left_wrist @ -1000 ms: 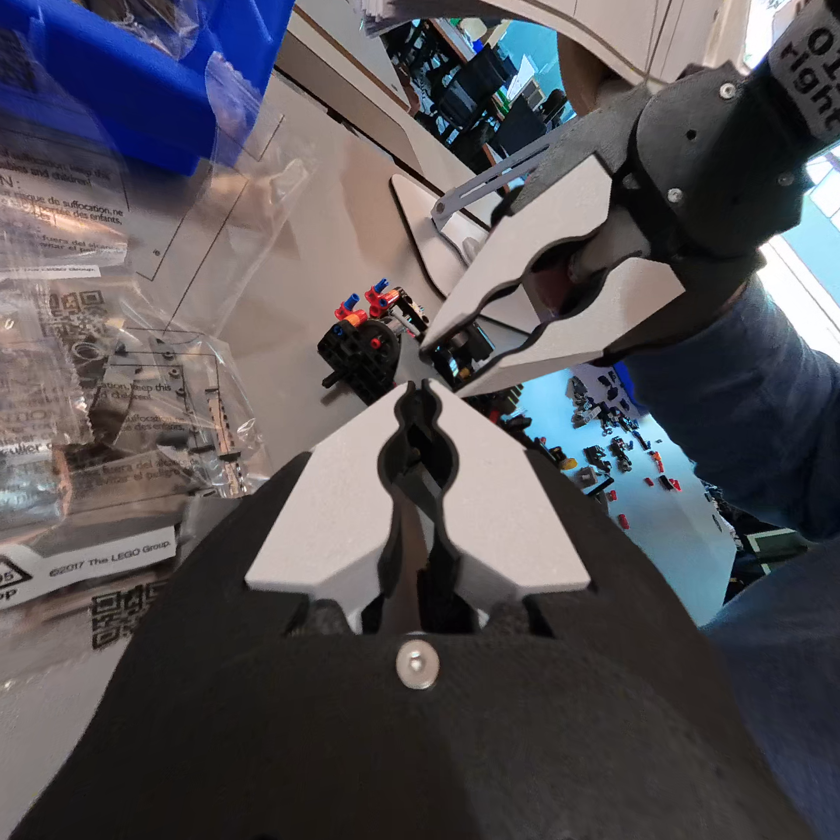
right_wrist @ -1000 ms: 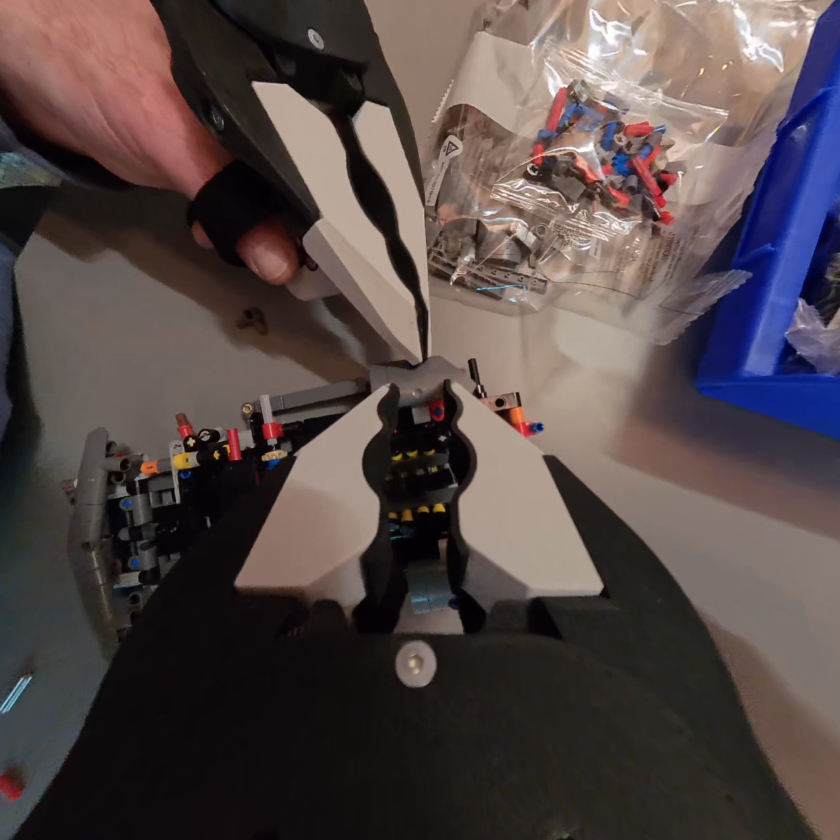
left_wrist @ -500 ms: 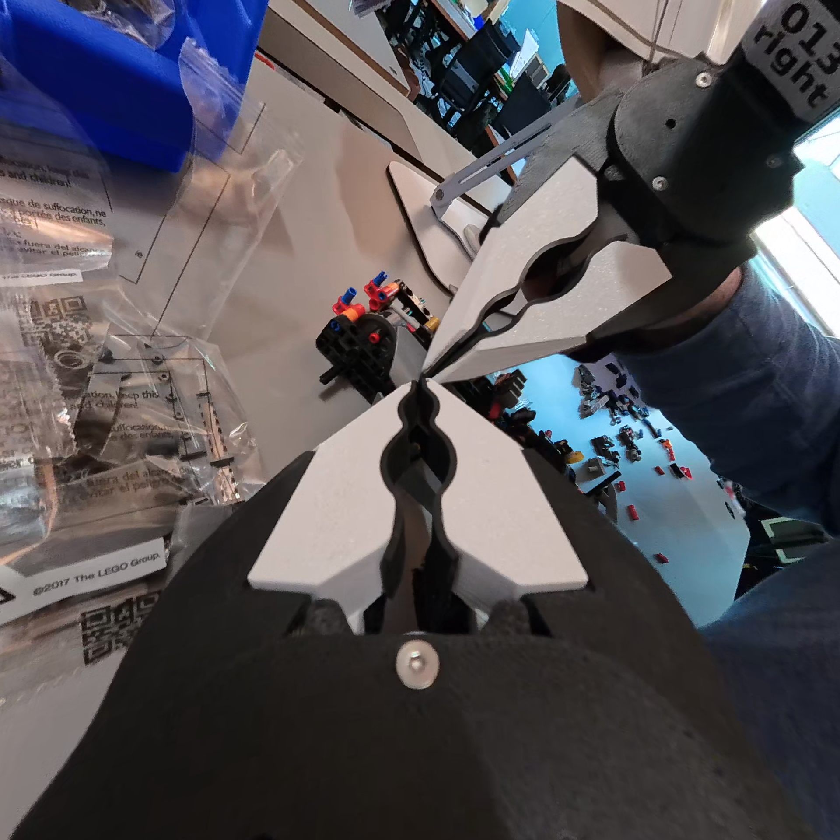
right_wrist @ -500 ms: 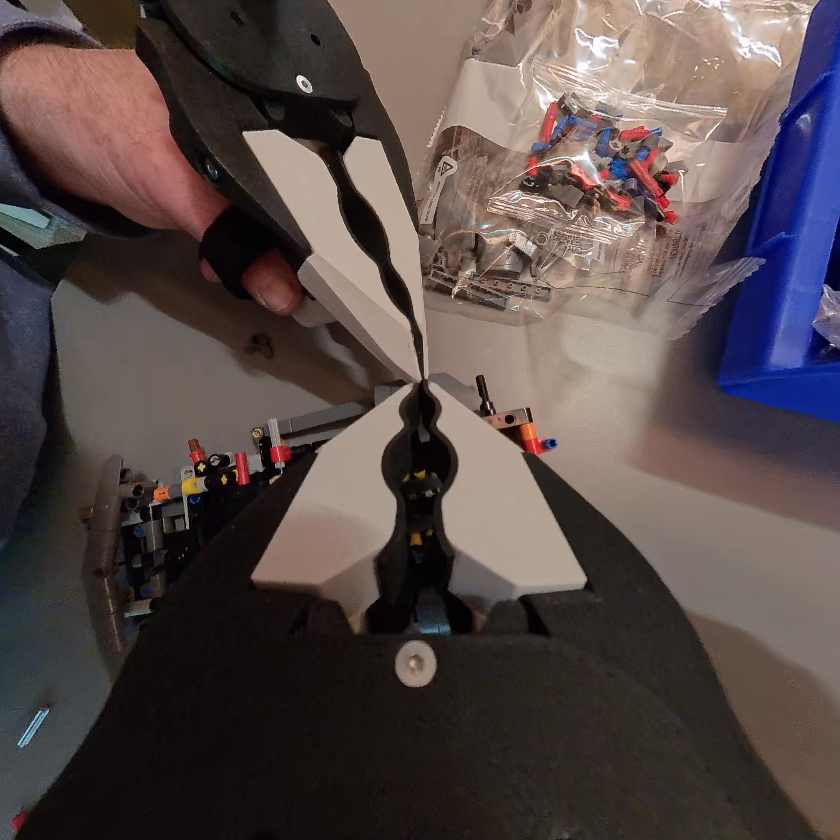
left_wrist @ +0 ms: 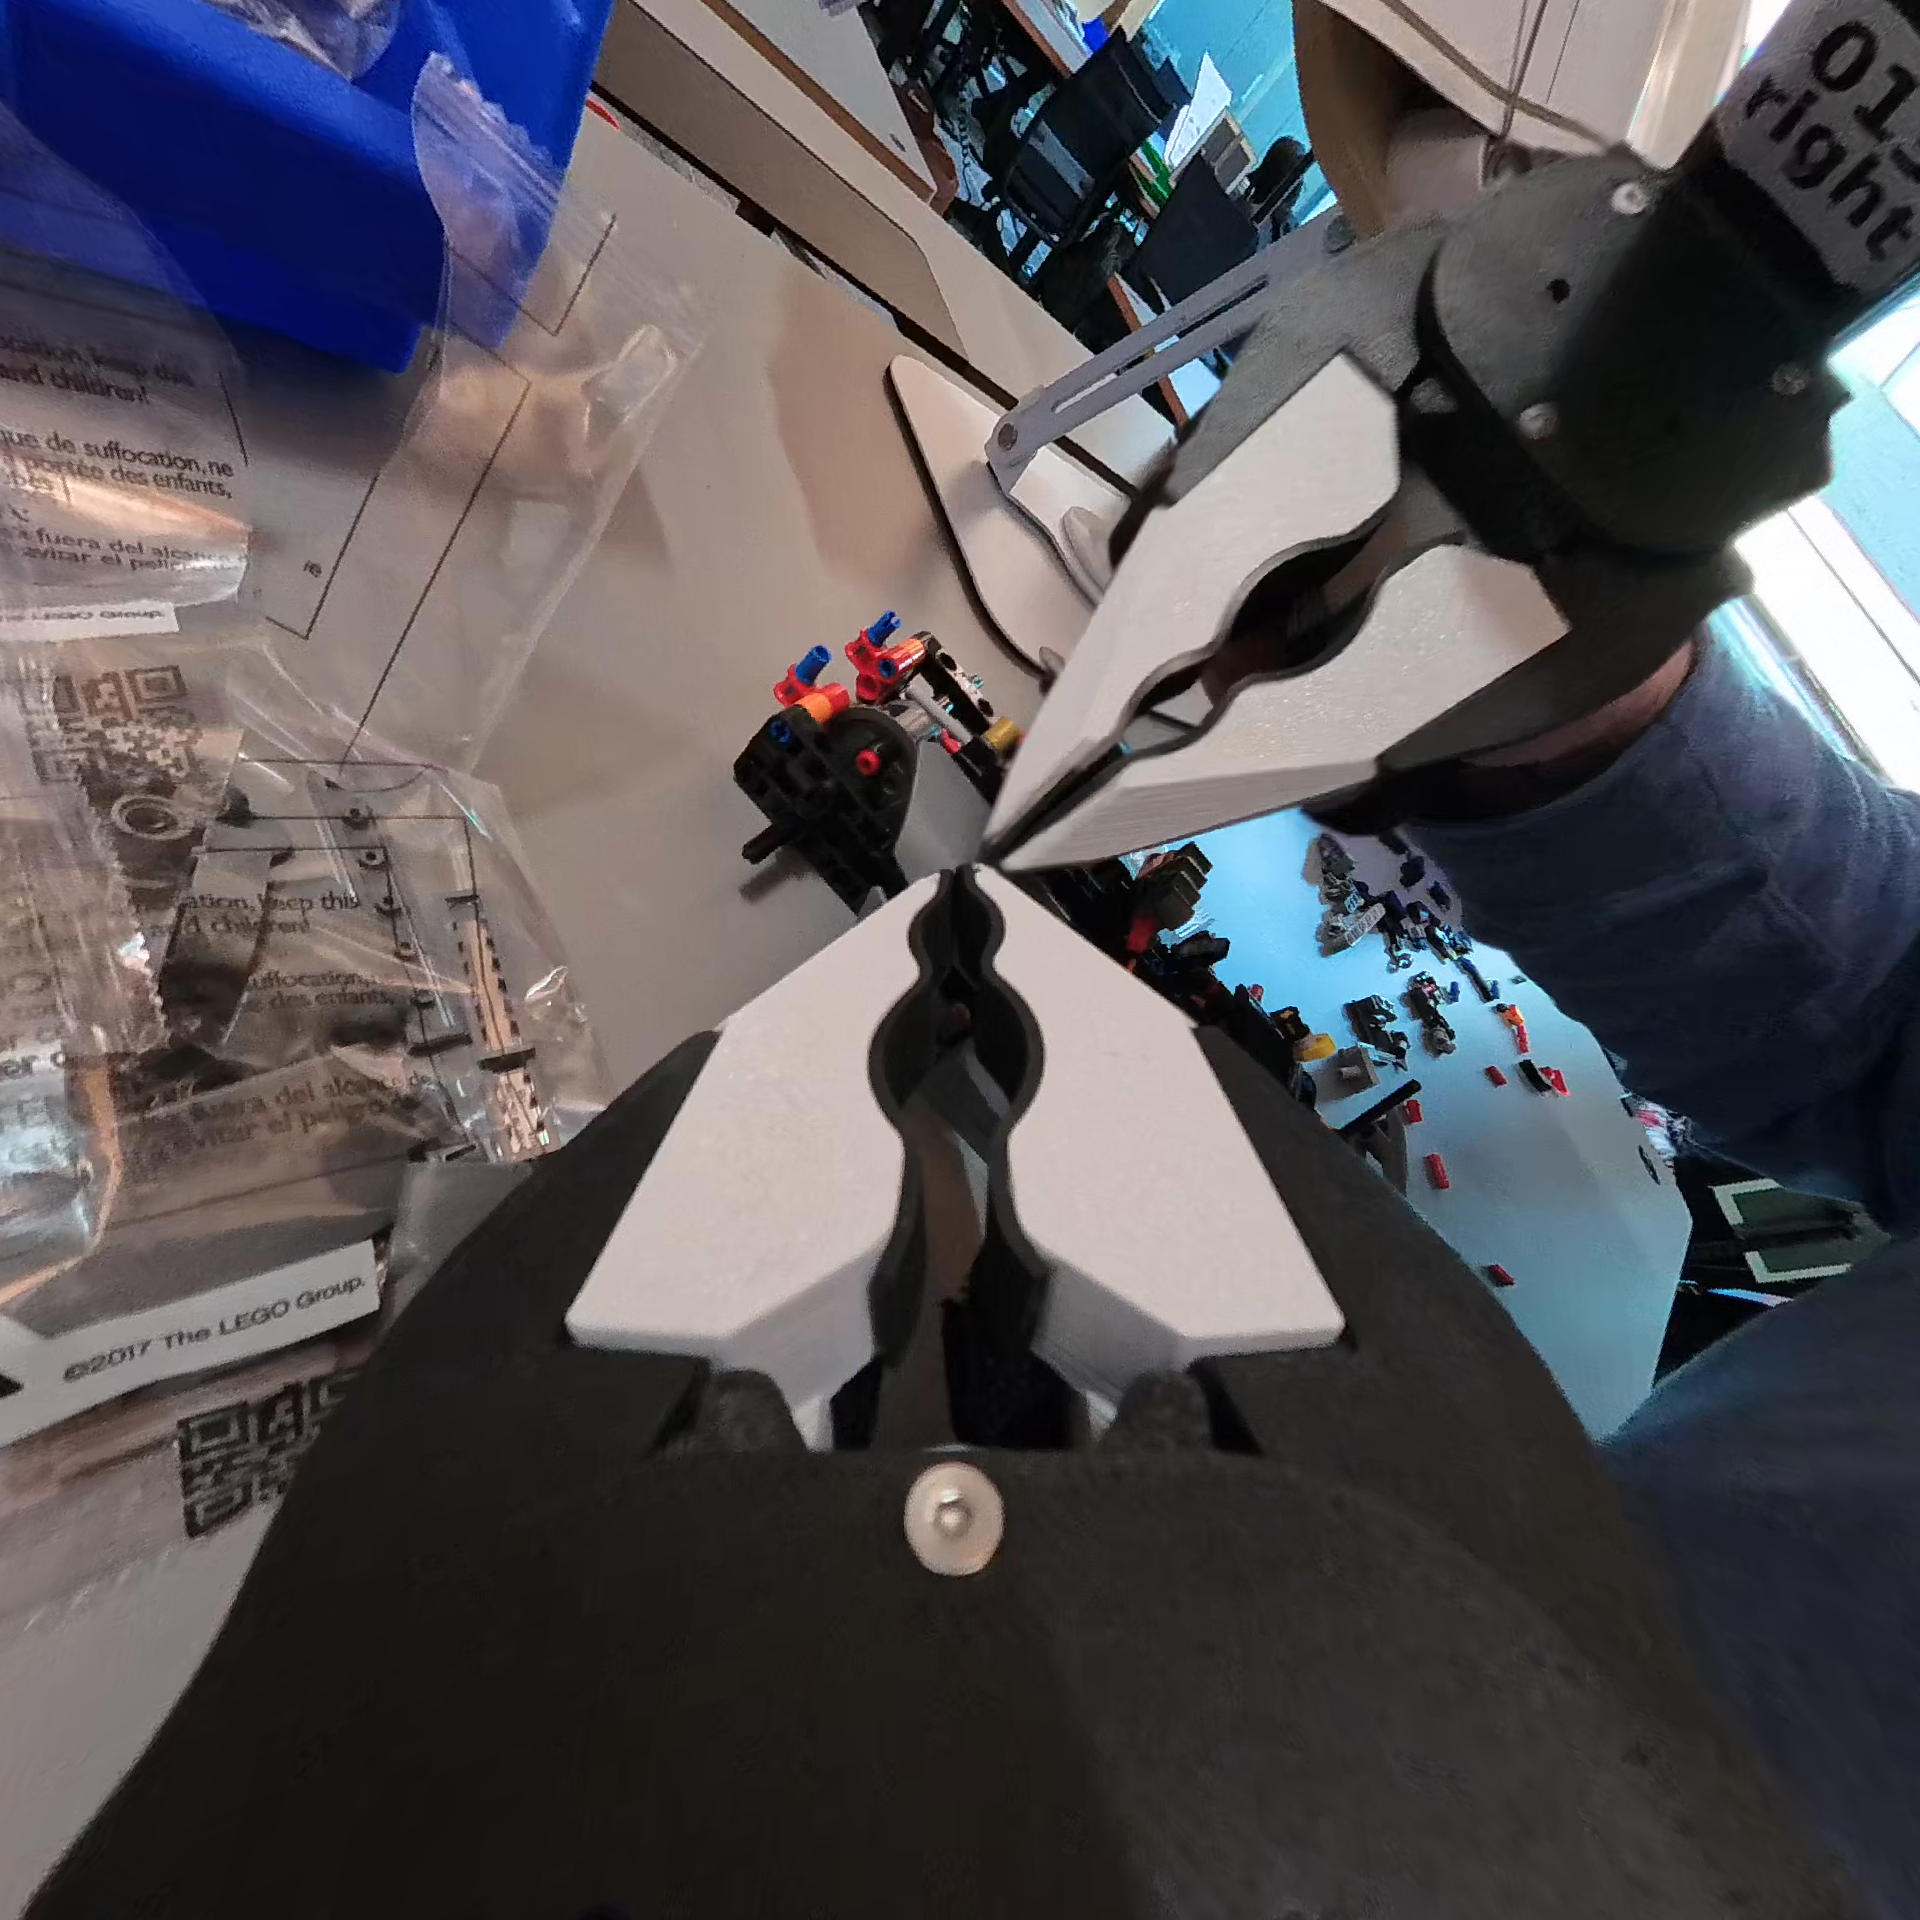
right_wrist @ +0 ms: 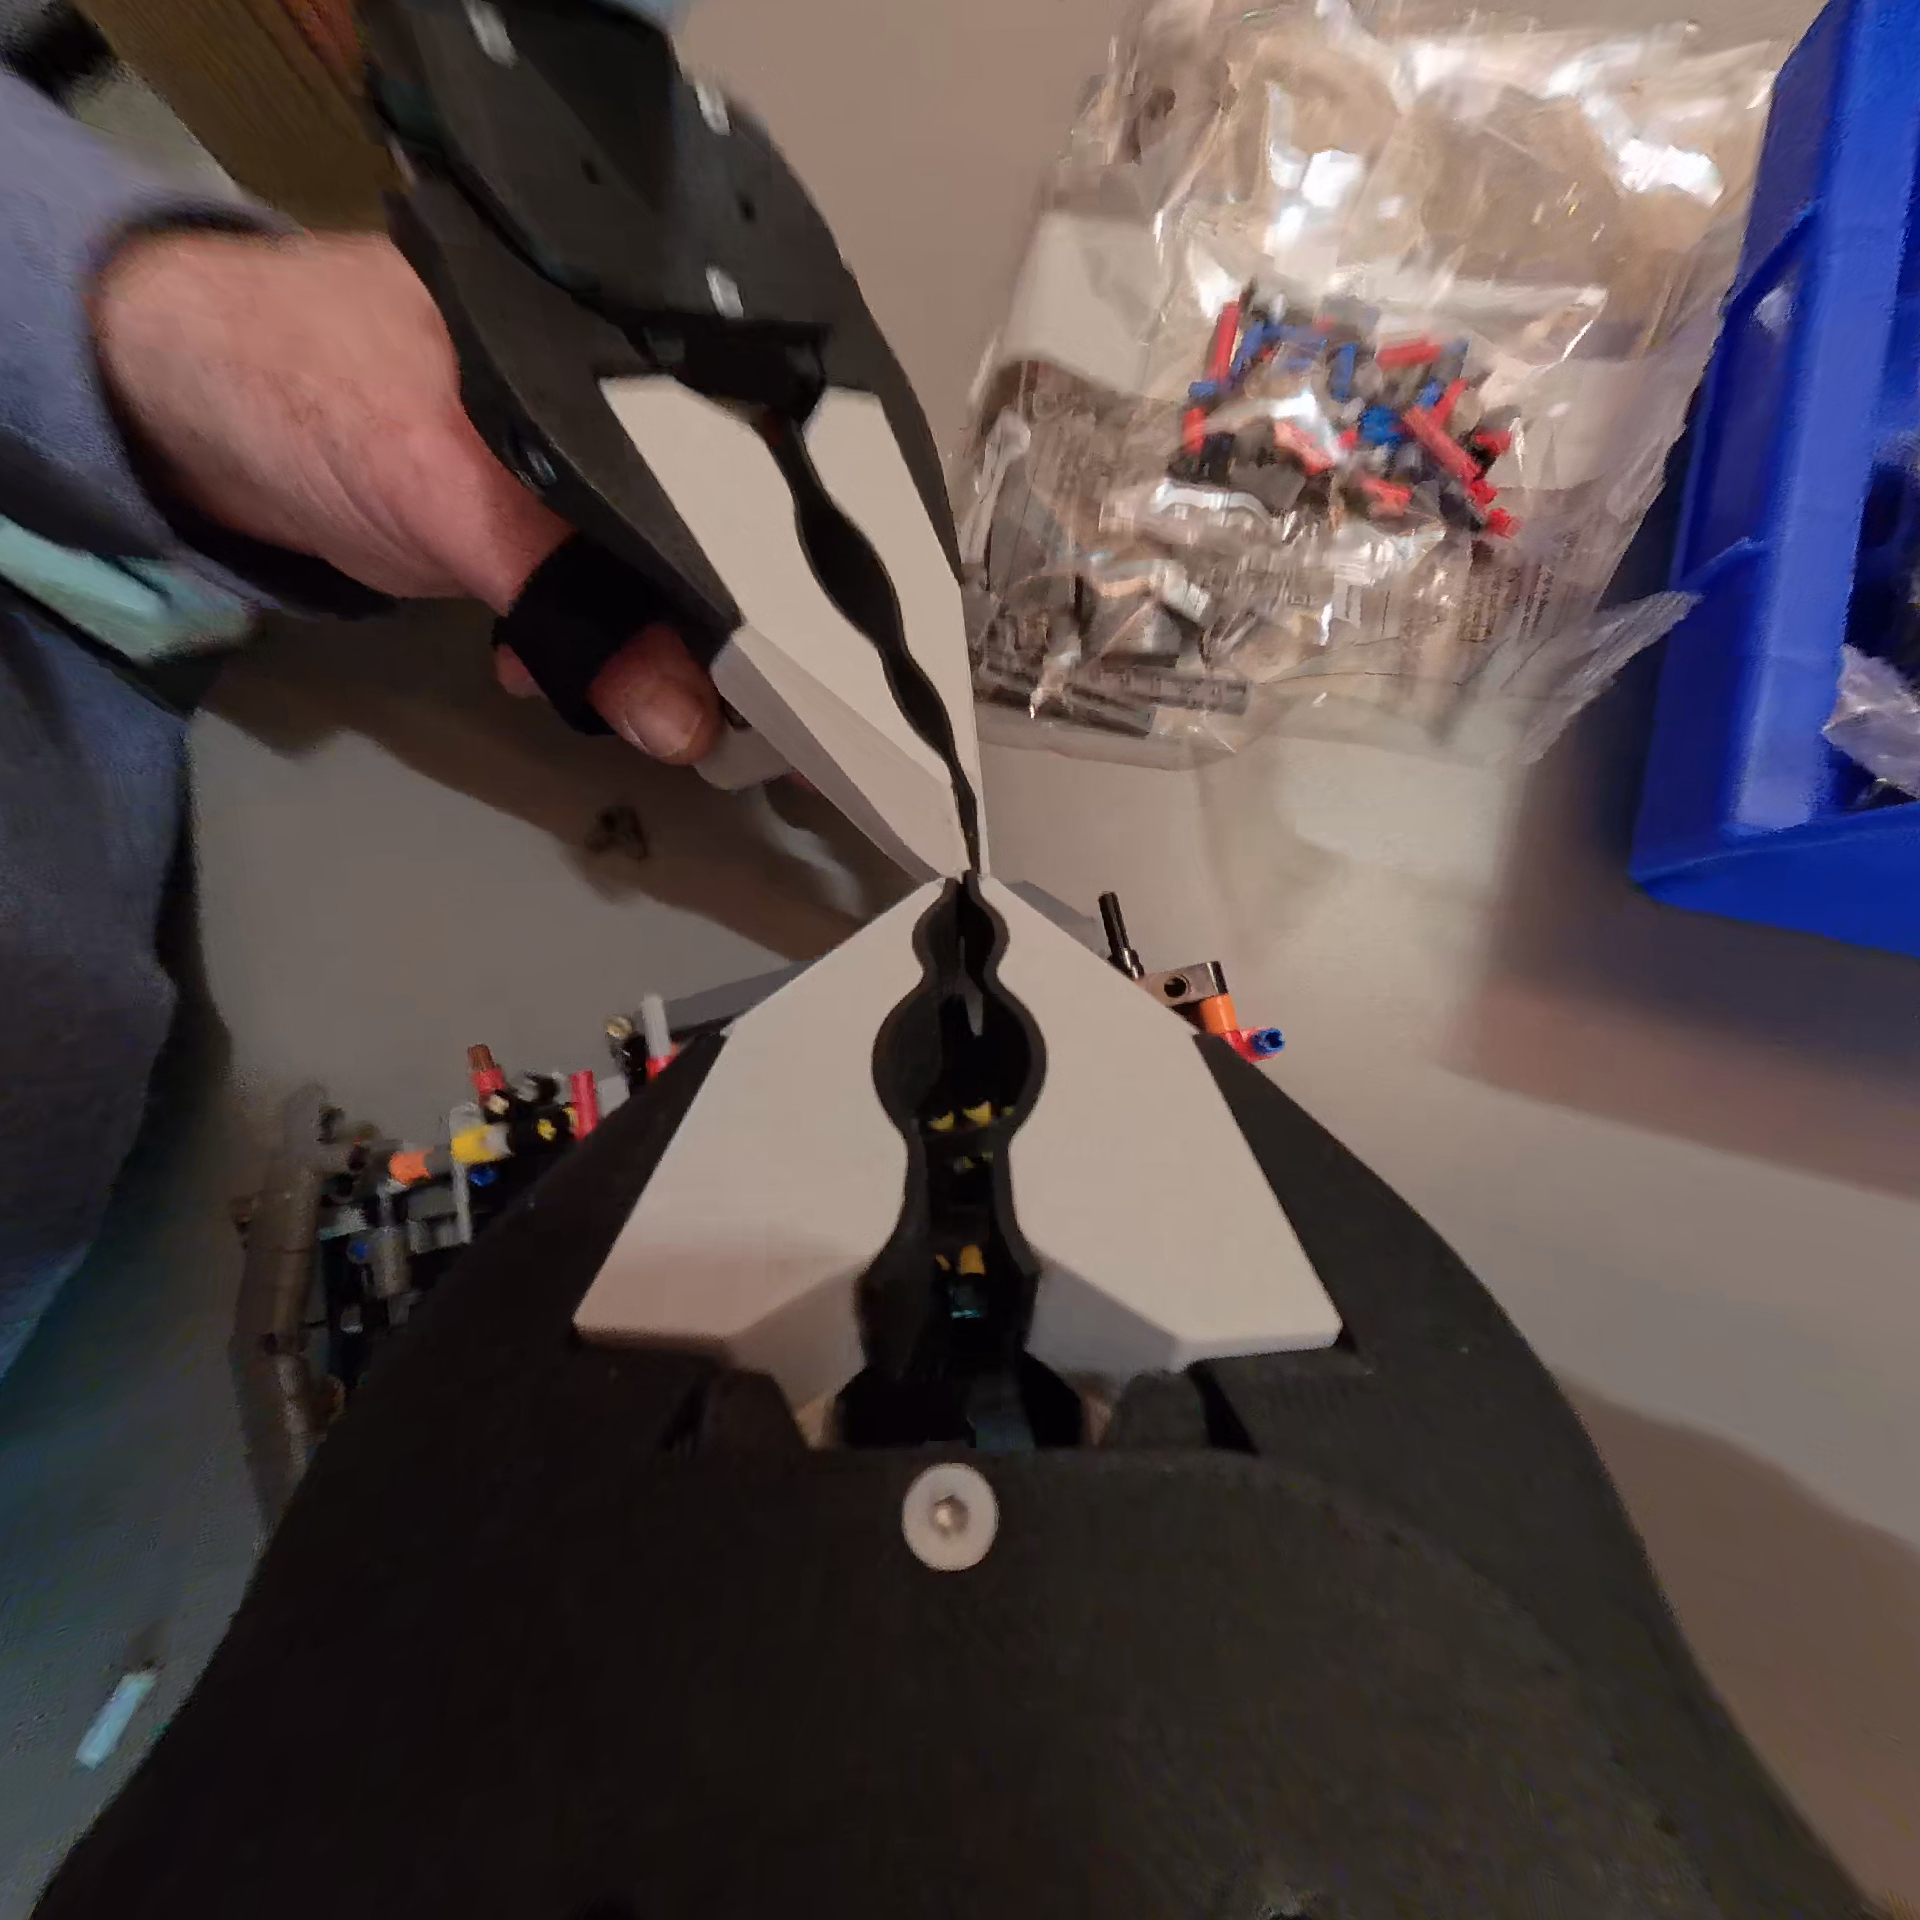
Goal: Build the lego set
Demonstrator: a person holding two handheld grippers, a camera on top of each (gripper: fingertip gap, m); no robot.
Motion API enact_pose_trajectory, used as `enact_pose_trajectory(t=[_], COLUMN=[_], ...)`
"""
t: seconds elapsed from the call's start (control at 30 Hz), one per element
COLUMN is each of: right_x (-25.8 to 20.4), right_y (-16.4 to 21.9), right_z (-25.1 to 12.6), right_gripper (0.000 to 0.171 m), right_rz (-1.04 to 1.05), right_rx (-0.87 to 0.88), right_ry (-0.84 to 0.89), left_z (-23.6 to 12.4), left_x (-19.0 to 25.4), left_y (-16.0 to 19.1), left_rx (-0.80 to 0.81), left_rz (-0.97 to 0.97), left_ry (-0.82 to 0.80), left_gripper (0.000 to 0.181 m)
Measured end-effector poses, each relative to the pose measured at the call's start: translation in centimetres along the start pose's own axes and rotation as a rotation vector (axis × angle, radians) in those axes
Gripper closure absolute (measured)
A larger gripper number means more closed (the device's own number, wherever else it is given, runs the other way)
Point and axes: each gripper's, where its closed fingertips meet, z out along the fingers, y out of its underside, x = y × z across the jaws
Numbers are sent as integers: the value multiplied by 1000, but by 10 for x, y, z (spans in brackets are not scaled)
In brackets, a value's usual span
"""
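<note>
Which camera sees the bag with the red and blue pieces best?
The right wrist view: the bag of red and blue pieces lies open to sight beside the blue bin, though blurred. The left wrist view shows other clear bags with grey parts; that one cannot be picked out there.

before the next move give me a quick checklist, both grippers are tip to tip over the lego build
1. Left gripper fingers closed at the tips: ok.
2. Right gripper fingers closed at the tips: ok.
3. A small part pinched between either pair of fingers: cannot tell, tips hide it.
4. Lego build sits on the table below the tips: ok.
5. Parts bag lies clear of both grippers: ok.
6. Right wrist view sharp enough to aim: not ok, it is motion-blurred.
</note>
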Motion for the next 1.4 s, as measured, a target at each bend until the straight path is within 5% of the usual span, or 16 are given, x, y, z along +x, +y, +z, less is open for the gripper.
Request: enact_pose_trajectory(t=[0.03, 0.17, 0.43, 0.87, 1.1, 1.27, 1.4], right_x=[0, 9, 9, 6, 10, 8, 9], right_y=[-4, 5, 30, 29, 28, 32, 32], right_z=[-6, -25, -8, -3, -7, -2, -2], right_gripper=[171, 153, 157, 166, 151, 153, 159], right_rz=[19, 50, -41, -105, -103, -87, -87], right_rx=[25, 10, -97, -66, -42, -56, -54], right_ry=[1, 38, 75, 93, 154, 149, 158], left_z=[-1, -13, 1, 7, 3, 6, 11], left_x=[1, 13, 15, 14, 16, 12, 8], left_y=[-2, -15, -7, -3, -8, -5, 4], left_rx=[11, 111, -26, -76, -34, -78, -147], left_rz=[-4, 38, 432, 493, 477, 428, 413], left_ry=[11, 79, -6, 0, 10, 29, 33], left_gripper=[181, 168, 137, 160, 147, 135, 144])
